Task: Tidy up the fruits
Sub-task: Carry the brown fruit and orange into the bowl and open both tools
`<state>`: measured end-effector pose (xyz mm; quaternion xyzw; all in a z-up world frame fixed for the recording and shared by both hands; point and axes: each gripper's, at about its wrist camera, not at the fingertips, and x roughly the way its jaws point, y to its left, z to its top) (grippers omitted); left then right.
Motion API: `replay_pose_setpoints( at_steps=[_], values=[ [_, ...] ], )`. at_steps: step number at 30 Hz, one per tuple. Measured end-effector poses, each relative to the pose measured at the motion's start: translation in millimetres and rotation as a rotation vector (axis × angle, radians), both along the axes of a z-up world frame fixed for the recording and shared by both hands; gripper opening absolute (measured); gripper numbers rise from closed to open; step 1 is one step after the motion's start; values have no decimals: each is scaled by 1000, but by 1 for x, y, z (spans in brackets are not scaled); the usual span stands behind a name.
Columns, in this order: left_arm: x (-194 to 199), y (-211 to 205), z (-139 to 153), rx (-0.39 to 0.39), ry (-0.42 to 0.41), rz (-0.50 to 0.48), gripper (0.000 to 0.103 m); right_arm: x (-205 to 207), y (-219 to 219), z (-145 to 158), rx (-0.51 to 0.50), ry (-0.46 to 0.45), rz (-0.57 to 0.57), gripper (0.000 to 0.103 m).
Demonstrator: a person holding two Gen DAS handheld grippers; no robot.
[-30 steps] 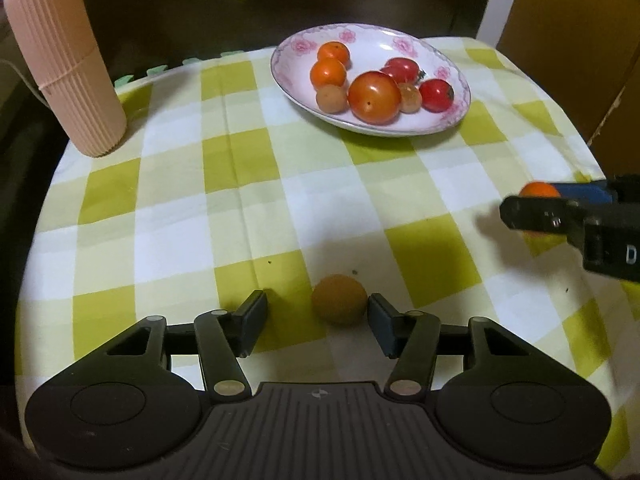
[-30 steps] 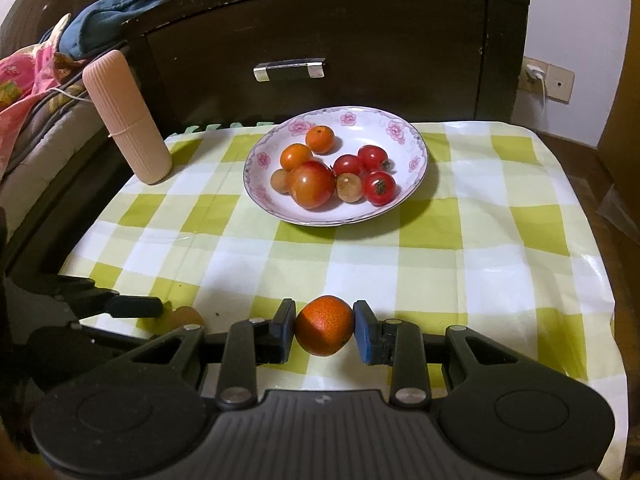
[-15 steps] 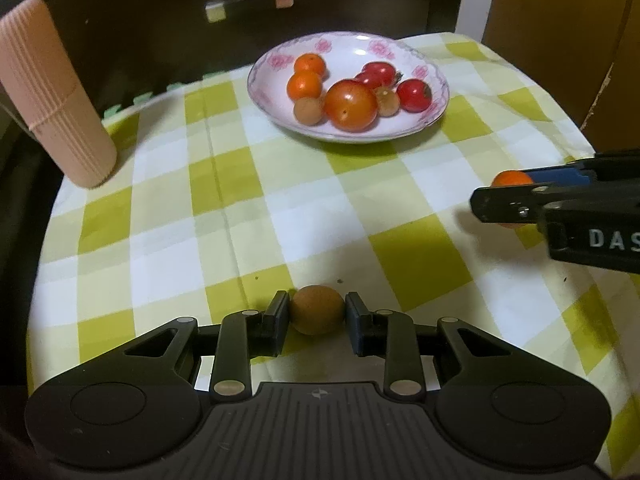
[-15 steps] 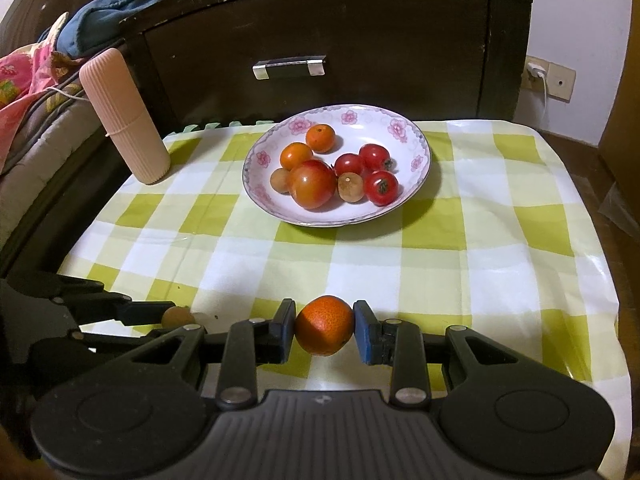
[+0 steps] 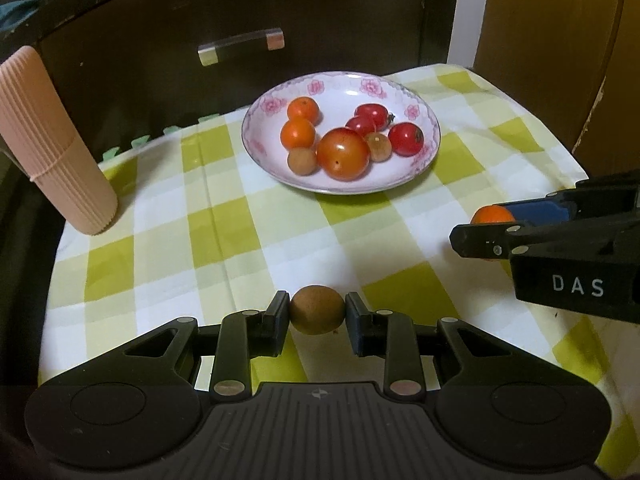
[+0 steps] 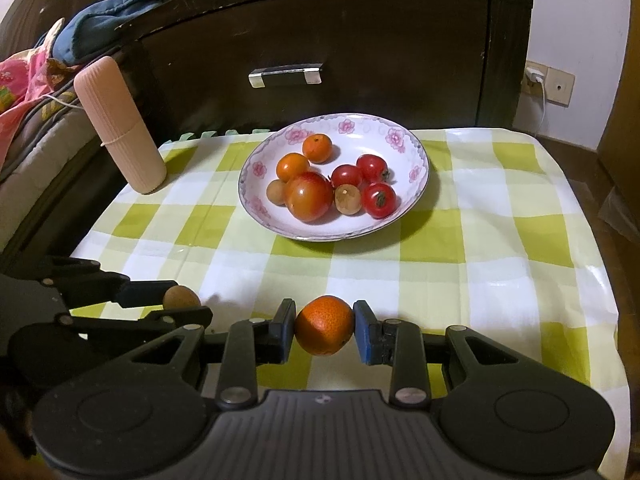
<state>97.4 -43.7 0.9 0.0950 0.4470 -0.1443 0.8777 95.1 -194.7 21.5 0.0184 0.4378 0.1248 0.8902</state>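
My left gripper point(image 5: 317, 316) is shut on a small brown round fruit point(image 5: 317, 309), held just above the checked cloth near its front edge. My right gripper point(image 6: 325, 326) is shut on a small orange point(image 6: 325, 325), also low over the cloth. Each gripper shows in the other's view: the right gripper point(image 5: 490, 234) with the orange point(image 5: 492, 215), the left gripper point(image 6: 176, 306) with the brown fruit point(image 6: 181, 298). A white floral plate point(image 5: 404, 88) point(image 6: 400, 132) at the back holds several tomatoes, oranges and brown fruits.
A ribbed pink cylinder point(image 5: 48, 148) point(image 6: 120, 124) leans at the back left of the table. A dark wooden drawer front with a metal handle point(image 6: 285, 74) stands behind the table. The green-and-white cloth point(image 6: 500, 220) drops off at the right and front edges.
My left gripper closed on the brown fruit and lifted it slightly, the view tilting up. The right gripper kept hold of the orange and barely moved.
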Motion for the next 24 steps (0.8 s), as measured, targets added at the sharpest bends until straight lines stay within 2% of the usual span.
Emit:
replay_pose_setpoints(
  at_steps=[11,18,24],
  values=[
    [27,-8,13,-24,-43,-4,38,16,-5,4,8,-24,-23,30],
    [65,-11,20,-65,-62,17,38,50,-13,12,7,-73,-34,30],
    [98,-24,22,-92,-73,16,38,82,-23,3,55,-71,-70,30]
  ],
)
